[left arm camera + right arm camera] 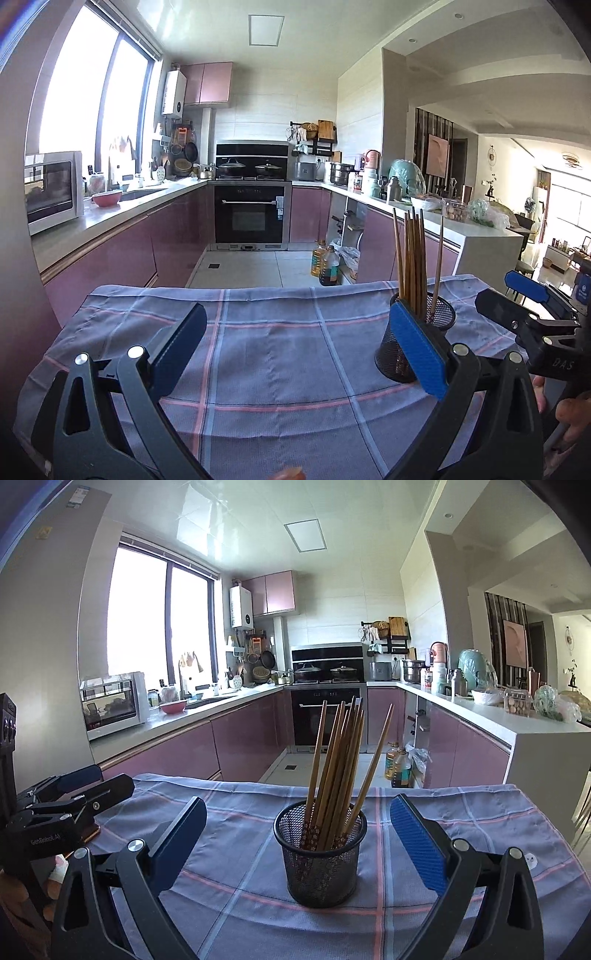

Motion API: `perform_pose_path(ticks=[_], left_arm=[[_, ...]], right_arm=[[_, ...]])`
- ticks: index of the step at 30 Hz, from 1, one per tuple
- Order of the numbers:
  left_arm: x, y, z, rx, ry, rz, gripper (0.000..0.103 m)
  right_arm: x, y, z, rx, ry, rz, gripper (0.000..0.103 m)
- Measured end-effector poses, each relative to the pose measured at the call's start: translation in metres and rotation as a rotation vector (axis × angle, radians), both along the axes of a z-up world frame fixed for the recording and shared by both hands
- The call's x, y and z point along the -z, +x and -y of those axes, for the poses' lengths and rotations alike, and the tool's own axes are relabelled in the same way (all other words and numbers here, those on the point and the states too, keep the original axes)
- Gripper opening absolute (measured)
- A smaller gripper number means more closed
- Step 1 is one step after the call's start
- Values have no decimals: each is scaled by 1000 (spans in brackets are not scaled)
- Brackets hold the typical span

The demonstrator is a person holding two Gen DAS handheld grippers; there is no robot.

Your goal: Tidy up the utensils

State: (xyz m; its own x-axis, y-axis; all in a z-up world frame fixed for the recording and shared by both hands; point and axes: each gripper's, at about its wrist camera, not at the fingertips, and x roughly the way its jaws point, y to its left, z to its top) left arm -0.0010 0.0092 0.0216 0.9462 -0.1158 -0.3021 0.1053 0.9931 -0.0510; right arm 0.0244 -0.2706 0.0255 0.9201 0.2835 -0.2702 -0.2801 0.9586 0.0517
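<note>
Right claw (298, 834) is wide open with nothing in it, and the black mesh cup (320, 864) sits just ahead, centered between the blue pads without touching either. It's packed with wooden chopsticks (338, 760) standing upright, one leaning off to the right. The cup rests on the plaid cloth (424, 915) over the tabletop. Left claw (79, 786) pokes in at the left edge.

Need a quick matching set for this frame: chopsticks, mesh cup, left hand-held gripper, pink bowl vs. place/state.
Things:
1. chopsticks
2. mesh cup
3. left hand-held gripper
4. pink bowl

Places/states:
A. open, nothing between its pads
B. on the counter by the sink
C. standing in the cup
D. upright on the checked cloth

Pairs: 1-C, 2-D, 3-A, 4-B
</note>
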Motion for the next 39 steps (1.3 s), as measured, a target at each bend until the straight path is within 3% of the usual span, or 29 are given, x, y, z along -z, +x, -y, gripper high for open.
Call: perform_pose_path(ticks=[39], left_arm=[[-13, -30, 7, -82, 8, 82, 97]], right_arm=[[-1, -25, -8, 54, 1, 79, 97]])
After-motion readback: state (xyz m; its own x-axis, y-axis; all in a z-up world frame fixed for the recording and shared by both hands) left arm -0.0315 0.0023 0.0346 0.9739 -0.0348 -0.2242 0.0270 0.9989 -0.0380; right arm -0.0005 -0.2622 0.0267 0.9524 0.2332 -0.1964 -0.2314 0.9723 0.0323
